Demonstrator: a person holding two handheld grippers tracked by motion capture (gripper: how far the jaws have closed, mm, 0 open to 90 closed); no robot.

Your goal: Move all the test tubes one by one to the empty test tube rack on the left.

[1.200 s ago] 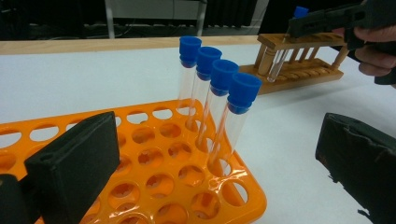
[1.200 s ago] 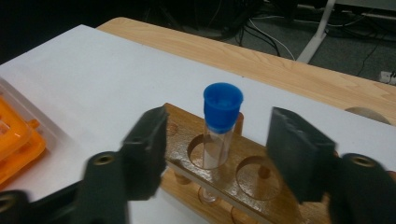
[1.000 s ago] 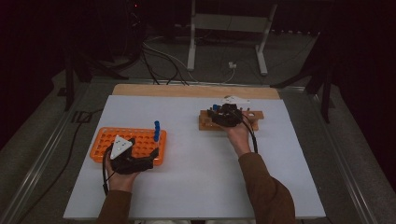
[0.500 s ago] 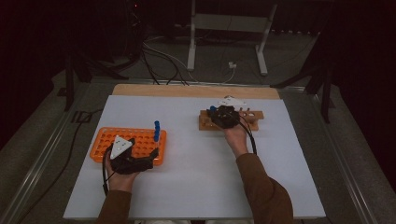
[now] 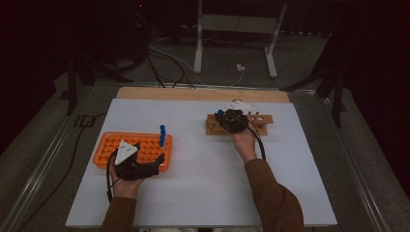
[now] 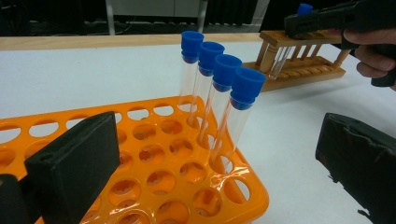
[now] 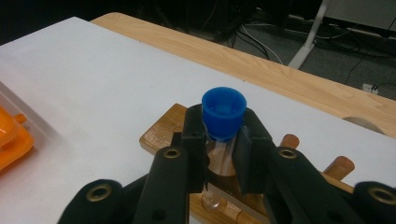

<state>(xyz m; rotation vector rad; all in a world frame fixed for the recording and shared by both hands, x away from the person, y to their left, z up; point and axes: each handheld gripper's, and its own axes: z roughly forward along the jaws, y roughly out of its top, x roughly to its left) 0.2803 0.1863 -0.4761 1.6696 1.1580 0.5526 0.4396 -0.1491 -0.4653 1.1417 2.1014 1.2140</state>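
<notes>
An orange rack (image 5: pixel 130 145) lies at the left, and several blue-capped tubes (image 6: pixel 219 88) stand in a row at its right end. My left gripper (image 5: pixel 147 163) rests over the rack's near edge. Its jaws are spread wide, with nothing between them (image 6: pixel 219 177). A wooden rack (image 5: pixel 261 126) sits at the right. My right gripper (image 7: pixel 219 149) is shut on a blue-capped tube (image 7: pixel 223 112), just under the cap. That tube stands upright in the wooden rack's (image 7: pixel 159 133) left end, with its rounded bottom down inside. The left gripper view shows it far off (image 6: pixel 282 58).
A white sheet (image 5: pixel 203 183) covers the table, with a wooden strip (image 5: pixel 193 93) along its far edge. Cables and a metal stand's legs (image 5: pixel 232 43) lie on the floor beyond. The wooden rack's other holes (image 6: pixel 322 51) stand vacant.
</notes>
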